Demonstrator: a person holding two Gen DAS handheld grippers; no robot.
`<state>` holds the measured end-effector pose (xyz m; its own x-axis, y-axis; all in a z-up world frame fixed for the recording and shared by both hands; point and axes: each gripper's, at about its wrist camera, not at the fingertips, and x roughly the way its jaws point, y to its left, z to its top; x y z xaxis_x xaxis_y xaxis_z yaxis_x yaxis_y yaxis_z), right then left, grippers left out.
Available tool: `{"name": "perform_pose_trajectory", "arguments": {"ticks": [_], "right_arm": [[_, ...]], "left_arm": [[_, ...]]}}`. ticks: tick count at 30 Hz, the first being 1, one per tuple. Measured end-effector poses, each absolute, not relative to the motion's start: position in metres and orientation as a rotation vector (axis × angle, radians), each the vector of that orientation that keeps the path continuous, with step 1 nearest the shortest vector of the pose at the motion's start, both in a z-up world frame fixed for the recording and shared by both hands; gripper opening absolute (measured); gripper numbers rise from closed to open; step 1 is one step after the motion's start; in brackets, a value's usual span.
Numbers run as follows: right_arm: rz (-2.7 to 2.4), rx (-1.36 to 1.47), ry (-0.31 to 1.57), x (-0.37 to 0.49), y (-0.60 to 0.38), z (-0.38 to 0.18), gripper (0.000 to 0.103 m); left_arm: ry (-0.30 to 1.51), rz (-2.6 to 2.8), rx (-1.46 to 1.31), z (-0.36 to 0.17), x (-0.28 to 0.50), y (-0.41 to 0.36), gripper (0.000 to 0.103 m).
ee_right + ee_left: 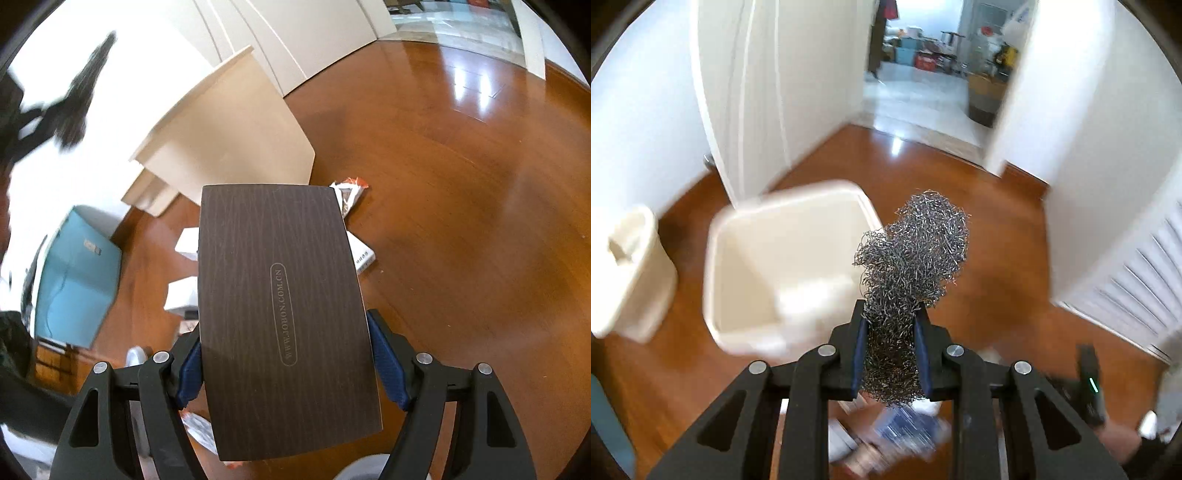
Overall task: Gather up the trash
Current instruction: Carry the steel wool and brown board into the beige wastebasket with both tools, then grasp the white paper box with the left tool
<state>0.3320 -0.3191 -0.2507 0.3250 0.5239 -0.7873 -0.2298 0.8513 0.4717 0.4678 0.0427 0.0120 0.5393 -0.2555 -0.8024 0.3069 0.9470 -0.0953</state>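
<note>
My left gripper [891, 314] is shut on a grey steel-wool scourer [916, 251] and holds it in the air, just right of an open cream trash bin [783, 273] on the wooden floor. My right gripper [284, 332] is shut on a dark brown flat box [280, 295] printed with a web address, held above the floor. The left gripper with the scourer [79, 99] shows blurred at the upper left of the right wrist view. The cream bin's side [229, 129] stands behind the box.
A second cream bin [628, 273] stands at the left by the wall. Loose trash lies on the floor: white boxes [186, 240], a snack wrapper [349, 192], a blue packet [908, 428]. A blue box [75, 277] sits left. A doorway [923, 92] opens ahead.
</note>
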Motion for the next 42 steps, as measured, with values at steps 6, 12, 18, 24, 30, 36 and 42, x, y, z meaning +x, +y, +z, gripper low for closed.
{"name": "perform_pose_trajectory", "arguments": {"ticks": [6,12,18,24,30,36,42], "right_arm": [[0.536,0.296,1.122,0.339,-0.305,-0.246,0.078],[0.564,0.277,1.105,0.342,-0.296,-0.242,0.079],[0.568,0.269,1.052,0.349,-0.298,-0.226,0.079],[0.603,0.216,0.908,0.392,-0.281,-0.168,0.079],[0.645,0.224,0.83,0.495,-0.222,-0.1,0.079],[0.646,0.17,1.09,0.598,-0.114,-0.151,0.079],[0.534,0.071,1.242,0.617,-0.062,-0.205,0.08]], "left_arm": [[1.045,-0.171,0.03,-0.055,0.54,0.063,0.032],[1.081,-0.146,0.058,-0.08,0.517,0.063,0.054],[1.087,-0.199,0.136,-0.081,0.468,0.055,0.055],[1.241,-0.175,0.229,-0.085,0.38,0.085,0.055],[1.344,-0.185,0.115,-0.121,0.366,0.103,0.055],[1.32,-0.192,-0.028,-0.114,0.38,0.115,0.055],[1.313,-0.155,-0.154,-0.118,0.377,0.147,0.055]]}}
